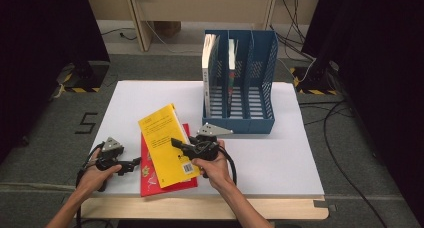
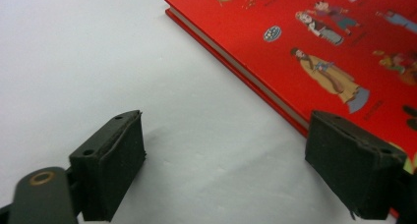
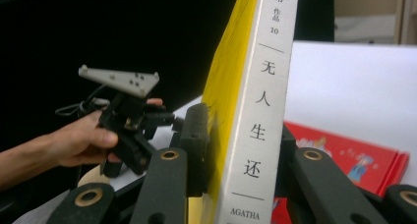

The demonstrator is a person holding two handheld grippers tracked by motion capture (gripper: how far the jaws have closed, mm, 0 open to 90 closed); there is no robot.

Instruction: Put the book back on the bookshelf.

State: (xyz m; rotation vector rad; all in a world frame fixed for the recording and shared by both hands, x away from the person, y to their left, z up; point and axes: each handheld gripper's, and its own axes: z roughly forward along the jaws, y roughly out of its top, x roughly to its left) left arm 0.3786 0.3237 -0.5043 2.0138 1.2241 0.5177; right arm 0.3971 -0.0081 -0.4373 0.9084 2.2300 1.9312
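A: Right tongs (image 3: 236, 150) — state?

B: Clamped on the yellow book (image 1: 165, 145), one jaw on each cover near the spine. In the right gripper view the white spine (image 3: 260, 111) stands upright between the jaws, so the book is tipped up off the pile, not flat.

A: Reason for that hold, as you judge it?

B: Gripping across the covers keeps the pages shut and lets the book go spine-up, which suits the blue file rack (image 1: 240, 83) beyond the right tongs. Two books already stand in its left slots; the right slot looks free.

A: Left tongs (image 2: 223, 150)?

B: Wide apart, holding nothing, low over the white bench (image 2: 74, 62). The red book (image 2: 319, 47) lies flat just ahead; one jaw overlaps its near edge, contact unclear.

A: Why there?

B: Probably waiting to steady or take the red book once the yellow one is clear.
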